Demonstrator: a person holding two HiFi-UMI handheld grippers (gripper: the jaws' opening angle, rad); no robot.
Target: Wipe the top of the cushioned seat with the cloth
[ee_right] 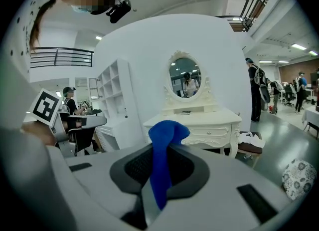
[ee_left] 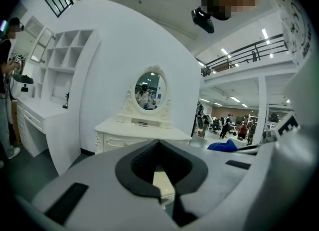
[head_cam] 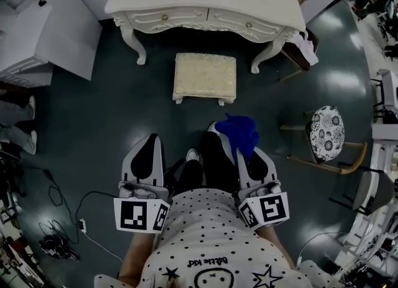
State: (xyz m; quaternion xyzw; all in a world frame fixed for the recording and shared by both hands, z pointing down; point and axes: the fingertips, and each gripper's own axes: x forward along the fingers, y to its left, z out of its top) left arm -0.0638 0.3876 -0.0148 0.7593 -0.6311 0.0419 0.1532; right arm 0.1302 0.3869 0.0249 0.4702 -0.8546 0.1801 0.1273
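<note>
Blue cloth (head_cam: pixel 239 132) pinched in the right gripper (head_cam: pixel 249 159); the cushioned stool (head_cam: pixel 205 75) stands well ahead of it on the floor.

Only the head view shows the stool's whole cream top, just in front of the white dressing table (head_cam: pixel 205 0). The right gripper view shows its fingers clamped on the cloth, which bunches above the tips. In the left gripper view, the left gripper (head_cam: pixel 152 139) has its fingers pressed together around nothing. The table's oval mirror (ee_right: pixel 184 78) appears only in the gripper views.
</note>
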